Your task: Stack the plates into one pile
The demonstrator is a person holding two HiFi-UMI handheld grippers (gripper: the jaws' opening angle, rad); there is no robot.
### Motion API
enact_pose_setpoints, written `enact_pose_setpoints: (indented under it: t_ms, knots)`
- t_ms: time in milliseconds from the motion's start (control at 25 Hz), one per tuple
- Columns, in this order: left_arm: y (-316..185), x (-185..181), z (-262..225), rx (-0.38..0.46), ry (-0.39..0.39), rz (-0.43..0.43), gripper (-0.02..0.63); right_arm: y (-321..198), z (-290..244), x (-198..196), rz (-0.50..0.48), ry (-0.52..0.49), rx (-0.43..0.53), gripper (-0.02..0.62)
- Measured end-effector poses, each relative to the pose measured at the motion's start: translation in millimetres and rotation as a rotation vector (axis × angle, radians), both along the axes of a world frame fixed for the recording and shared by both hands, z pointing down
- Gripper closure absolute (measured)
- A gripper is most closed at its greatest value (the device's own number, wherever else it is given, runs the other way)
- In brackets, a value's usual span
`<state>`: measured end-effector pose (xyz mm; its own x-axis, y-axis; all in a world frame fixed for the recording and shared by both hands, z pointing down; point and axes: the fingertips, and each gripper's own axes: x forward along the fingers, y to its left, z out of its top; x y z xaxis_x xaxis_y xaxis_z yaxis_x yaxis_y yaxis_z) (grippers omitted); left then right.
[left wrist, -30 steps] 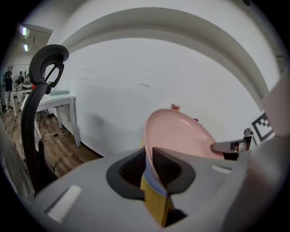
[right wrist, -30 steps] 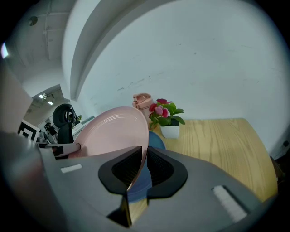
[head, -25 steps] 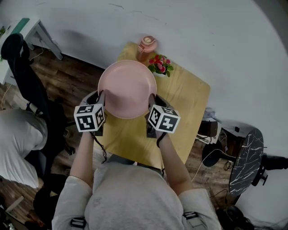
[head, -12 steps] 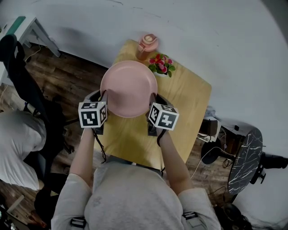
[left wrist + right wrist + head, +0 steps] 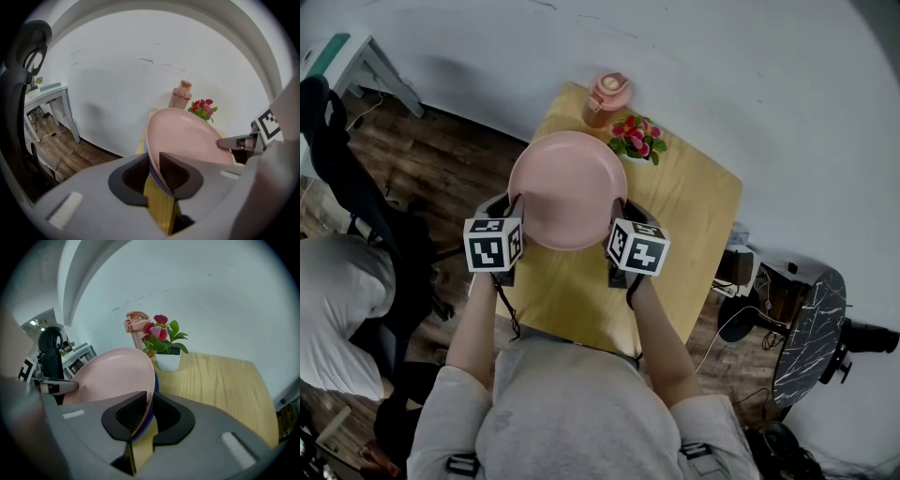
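Table log: I see one light wooden table [image 5: 698, 234] with a white wall behind it. At its far edge a pink bottle [image 5: 606, 96] stands upright. Just right of the bottle and a little nearer is a white pot of red flowers [image 5: 637, 139]. On the left part a pink plate [image 5: 567, 187] lies over a bluish plate [image 5: 156, 380], which shows only its rim. I cannot tell whether this pile rests on the wood.

we take this for a lived-in room, half home, half office: a small wooden worktop [image 5: 694, 225] set against a white wall [image 5: 722, 75], a pot of flowers [image 5: 637, 138], plank floor [image 5: 441, 159], a black office chair [image 5: 342, 159], a white desk [image 5: 356, 56].
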<state>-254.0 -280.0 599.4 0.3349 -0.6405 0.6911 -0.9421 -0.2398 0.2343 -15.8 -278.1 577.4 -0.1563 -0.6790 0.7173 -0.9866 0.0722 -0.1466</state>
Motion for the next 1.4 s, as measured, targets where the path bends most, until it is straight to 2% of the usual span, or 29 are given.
enact_pose_setpoints:
  t_ms: [440, 600, 680, 800, 960, 1240, 1400]
  knots:
    - [1, -1, 5, -0.013, -0.010, 0.021, 0.466, 0, 2, -2, 0.002, 0.025, -0.023, 0.554]
    - [0, 1, 6, 0.010, -0.035, 0.064, 0.460, 0, 2, -1, 0.021, 0.029, -0.022, 0.554]
    - [0, 4, 6, 0.025, -0.053, 0.093, 0.437, 0, 2, -1, 0.029, 0.033, -0.014, 0.554]
    - [0, 8, 5, 0.036, -0.041, 0.111, 0.422, 0, 2, -2, 0.015, 0.045, -0.006, 0.554]
    - [0, 7, 1, 0.050, -0.036, 0.099, 0.419, 0, 1, 3, 0.025, 0.082, 0.004, 0.552]
    - [4, -3, -10, 0.085, -0.059, 0.044, 0.419, 1, -5, 7, 0.019, 0.060, 0.034, 0.552]
    - [12, -4, -22, 0.114, -0.076, 0.024, 0.420, 4, -17, 8, 0.015, 0.058, 0.086, 0.553]
